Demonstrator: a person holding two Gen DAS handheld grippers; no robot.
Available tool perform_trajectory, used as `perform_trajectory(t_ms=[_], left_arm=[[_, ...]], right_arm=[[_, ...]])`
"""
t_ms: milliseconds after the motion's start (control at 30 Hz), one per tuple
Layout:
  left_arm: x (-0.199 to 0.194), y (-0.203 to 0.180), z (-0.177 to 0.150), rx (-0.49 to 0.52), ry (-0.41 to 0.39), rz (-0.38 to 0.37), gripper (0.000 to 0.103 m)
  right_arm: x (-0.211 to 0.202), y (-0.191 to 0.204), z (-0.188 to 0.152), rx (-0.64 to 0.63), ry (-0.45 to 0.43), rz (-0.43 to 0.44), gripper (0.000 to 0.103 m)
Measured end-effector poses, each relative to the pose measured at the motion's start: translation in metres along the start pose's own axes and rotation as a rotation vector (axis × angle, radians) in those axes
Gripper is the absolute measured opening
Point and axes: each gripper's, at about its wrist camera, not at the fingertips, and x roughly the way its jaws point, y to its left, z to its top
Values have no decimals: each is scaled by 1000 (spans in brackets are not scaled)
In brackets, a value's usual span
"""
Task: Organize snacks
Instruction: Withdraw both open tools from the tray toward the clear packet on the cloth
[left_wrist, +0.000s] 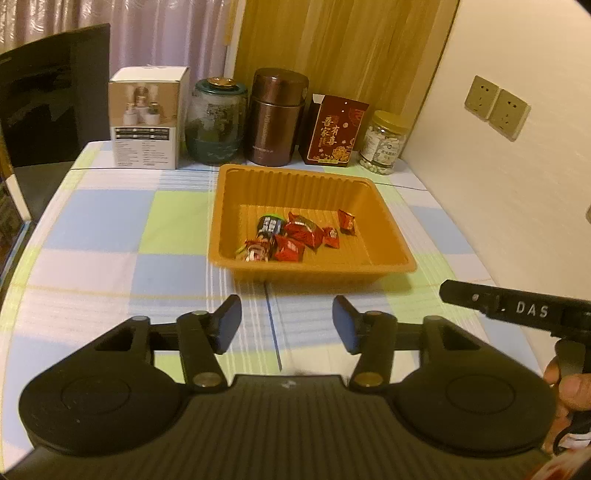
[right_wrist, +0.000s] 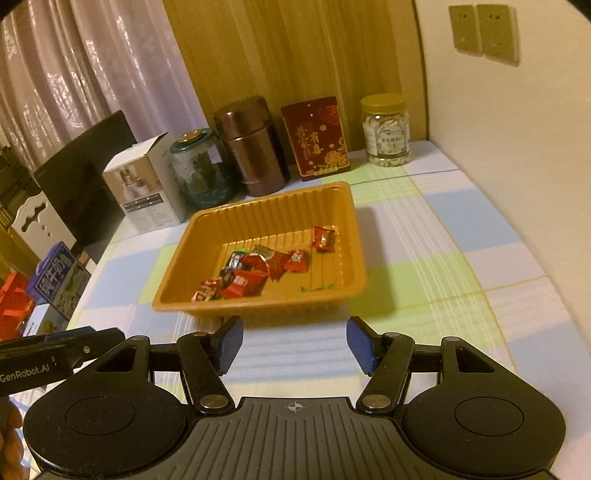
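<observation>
Left wrist view, left gripper (left_wrist: 286, 325): jaws apart, nothing between them, above the checked tablecloth (left_wrist: 110, 229).
Right gripper (right_wrist: 294, 345): jaws apart, empty; only its tip shows at the left view's right edge.
Tray (left_wrist: 373, 267): orange, just beyond both grippers.
Snacks (left_wrist: 295, 236): red wrappers overlap in the tray, count unclear; 1 lies apart.
Back row: brown canister (left_wrist: 277, 118), red box (left_wrist: 334, 129); labels unreadable.

A home: curtains (right_wrist: 85, 74), a checked tablecloth (left_wrist: 110, 236), and food jars (left_wrist: 384, 142) against the wall.
</observation>
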Motion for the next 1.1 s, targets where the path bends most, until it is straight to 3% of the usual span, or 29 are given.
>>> perform_trajectory(t_ms=[433, 733, 1100], left_arm=[[-69, 7, -63, -73, 0, 34, 69], [-94, 19, -96, -76, 13, 57, 76], [-109, 19, -129, -71, 29, 62, 80]], right_arm=[[-77, 29, -62, -49, -24, -16, 62], [-93, 43, -105, -65, 6, -33, 62], [-105, 38, -127, -68, 20, -54, 62]])
